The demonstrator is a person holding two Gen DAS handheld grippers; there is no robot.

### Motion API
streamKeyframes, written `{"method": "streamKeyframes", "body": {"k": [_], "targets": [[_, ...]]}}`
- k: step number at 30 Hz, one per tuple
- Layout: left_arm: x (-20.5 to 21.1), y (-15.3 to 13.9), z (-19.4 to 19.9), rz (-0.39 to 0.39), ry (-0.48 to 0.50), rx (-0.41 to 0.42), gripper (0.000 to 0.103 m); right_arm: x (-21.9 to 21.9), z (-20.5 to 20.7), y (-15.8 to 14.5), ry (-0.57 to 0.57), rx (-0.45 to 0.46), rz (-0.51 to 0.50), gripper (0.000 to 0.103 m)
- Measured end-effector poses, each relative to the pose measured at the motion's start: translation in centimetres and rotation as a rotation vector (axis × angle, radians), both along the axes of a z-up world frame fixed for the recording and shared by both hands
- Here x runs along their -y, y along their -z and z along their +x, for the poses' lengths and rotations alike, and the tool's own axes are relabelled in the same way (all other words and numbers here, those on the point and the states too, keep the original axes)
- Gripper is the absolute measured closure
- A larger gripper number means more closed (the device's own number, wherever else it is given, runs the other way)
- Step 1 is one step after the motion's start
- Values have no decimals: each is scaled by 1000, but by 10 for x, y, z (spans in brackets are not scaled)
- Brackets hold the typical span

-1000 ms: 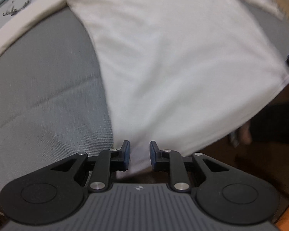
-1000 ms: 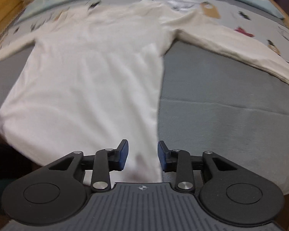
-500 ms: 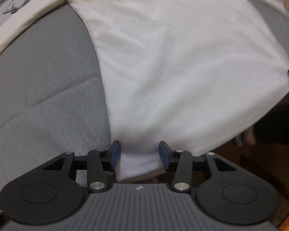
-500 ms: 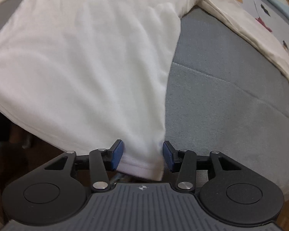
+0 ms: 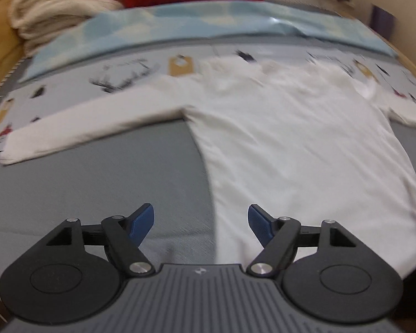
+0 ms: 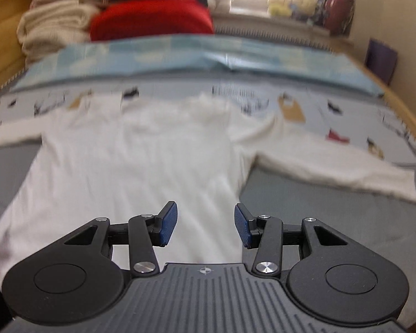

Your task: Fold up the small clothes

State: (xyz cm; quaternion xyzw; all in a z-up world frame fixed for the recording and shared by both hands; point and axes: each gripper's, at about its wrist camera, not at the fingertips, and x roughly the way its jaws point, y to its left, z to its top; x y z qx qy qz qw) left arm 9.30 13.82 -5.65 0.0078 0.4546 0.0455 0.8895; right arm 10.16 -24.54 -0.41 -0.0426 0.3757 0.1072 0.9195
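Grey bed cover [image 5: 83,183] lying under white long-sleeved shirt [image 5: 291,144], spread flat, sleeves out left and right. Left gripper [image 5: 201,223] hovering near hem, jaws opening wide, gripping nothing. Right gripper [image 6: 205,226] standing half-open, empty.

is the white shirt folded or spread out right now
Spread out: the white shirt lies flat on the grey bed cover, both long sleeves stretched sideways, with no fold visible.
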Motion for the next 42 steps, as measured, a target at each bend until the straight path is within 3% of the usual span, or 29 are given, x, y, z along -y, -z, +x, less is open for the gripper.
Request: {"method": "streamKeyframes", "body": {"k": [4, 10, 12, 13, 14, 16, 18, 20, 21, 22, 23, 27, 29, 30, 31, 34, 35, 37, 39, 42], "targets": [[-25, -25, 24, -13, -74, 23, 24, -9, 13, -8, 10, 17, 49, 56], [-80, -55, 77, 38, -229, 170, 24, -35, 22, -12, -21, 12, 112, 55], [-104, -47, 89, 41, -273, 208, 34, -44, 24, -13, -29, 10, 105, 55], [-120, -38, 95, 48, -297, 217, 47, -48, 24, -12, -32, 9, 98, 56], [-134, -30, 98, 54, -322, 217, 69, -51, 25, -12, -35, 9, 88, 56], [-171, -10, 103, 46, -402, 204, 93, -56, 28, -12, -40, 14, 59, 57], [-214, 8, 104, 20, -511, 204, 93, -60, 30, -12, -40, 32, 34, 70], [-256, 22, 99, -12, -611, 228, 86, -63, 35, -13, -45, 42, 20, 96], [-274, 28, 96, -35, -656, 238, 78, -66, 38, -12, -52, 38, 12, 97], [-294, 36, 91, -79, -710, 243, 57, -67, 40, -10, -57, 34, 4, 97], [-313, 43, 86, -128, -759, 250, 48, -69, 43, -8, -64, 26, -4, 97], [-363, 69, 71, -238, -906, 233, 48, -76, 54, -3, -85, 7, -23, 96], [-375, 80, 69, -292, -921, 230, 50, -79, 59, -1, -94, -2, -40, 96], [-375, 81, 69, -282, -917, 245, 51, -79, 62, 0, -95, -6, -39, 96], [-376, 81, 72, -261, -903, 254, 58, -79, 64, 0, -97, -9, -36, 96], [-377, 84, 83, -230, -862, 251, 95, -77, 67, 2, -91, -11, -51, 96], [-377, 84, 84, -226, -859, 252, 99, -77, 68, 2, -88, -13, -54, 96], [-374, 82, 86, -215, -871, 253, 100, -75, 69, 1, -85, -10, -57, 96], [-370, 70, 88, -150, -912, 236, 100, -74, 70, 0, -83, 0, -65, 96], [-360, 39, 86, -81, -949, 254, 100, -71, 73, -10, -46, -4, -47, 96]]}}
